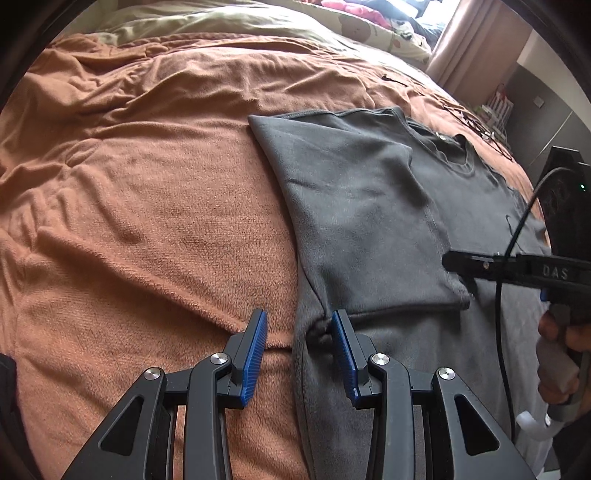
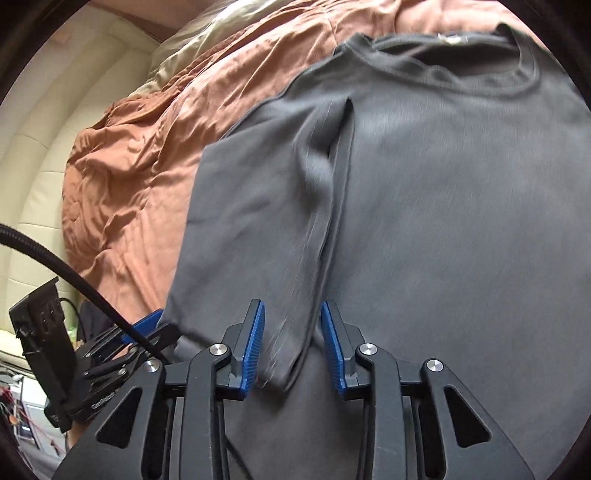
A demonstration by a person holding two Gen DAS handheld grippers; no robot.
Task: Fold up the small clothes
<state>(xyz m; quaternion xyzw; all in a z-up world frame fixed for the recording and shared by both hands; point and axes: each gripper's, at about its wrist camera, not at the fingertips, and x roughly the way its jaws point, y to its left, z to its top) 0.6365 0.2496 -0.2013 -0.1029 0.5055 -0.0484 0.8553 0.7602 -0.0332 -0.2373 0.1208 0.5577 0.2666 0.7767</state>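
Note:
A dark grey T-shirt (image 1: 369, 206) lies flat on the orange blanket (image 1: 147, 206), its left side folded inward as a flap. My left gripper (image 1: 299, 334) stands open at the flap's near-left end: one pad is over the blanket, the other rests against the shirt's folded edge. My right gripper (image 2: 290, 347) is open around the flap's near corner (image 2: 284, 354), which lies blurred between the pads, apart from the right pad. In the left wrist view, the right gripper (image 1: 458, 267) hovers just above that corner. The shirt's collar (image 2: 480, 62) lies at the far end.
The orange blanket (image 2: 122, 177) covers the bed left of the shirt. A pale green quilt (image 1: 207, 22) lies at the far end and a cream padded headboard (image 2: 48, 147) beyond it. A hand (image 1: 557, 350) and a black cable (image 1: 498, 332) are at the right.

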